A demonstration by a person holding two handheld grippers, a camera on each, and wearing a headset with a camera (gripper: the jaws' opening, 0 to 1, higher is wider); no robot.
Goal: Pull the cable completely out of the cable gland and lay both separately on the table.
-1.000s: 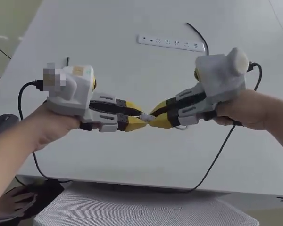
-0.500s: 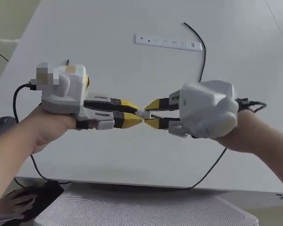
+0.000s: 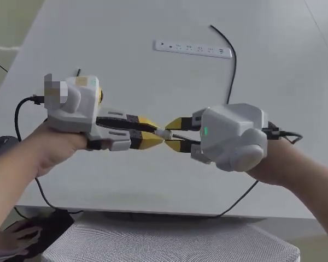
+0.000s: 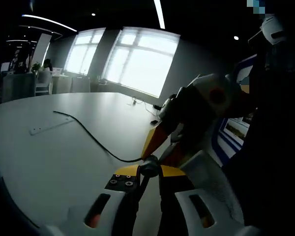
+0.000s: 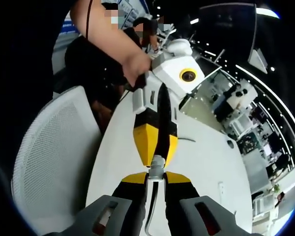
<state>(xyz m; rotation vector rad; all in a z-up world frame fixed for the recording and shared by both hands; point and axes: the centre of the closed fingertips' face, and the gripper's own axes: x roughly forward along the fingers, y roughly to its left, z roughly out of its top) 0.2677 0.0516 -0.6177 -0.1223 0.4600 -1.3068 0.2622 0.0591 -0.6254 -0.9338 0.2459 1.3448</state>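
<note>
Cable gland [image 3: 165,133] hangs just above the desk [image 3: 153,76], over its near edge, gripped from opposite sides so a straight pull can separate it. The left hand-held gripper [image 3: 154,137] is clamped on the gland. The right hand-held gripper [image 3: 173,135] is clamped on the cable [image 5: 150,201], which runs back between its jaws. The cable looks still seated in the gland, and neither lies on the desk yet.

Head view down over table [image 3: 153,82], gripper views close, facing each other — all share the cable gland [image 3: 165,133].
</note>
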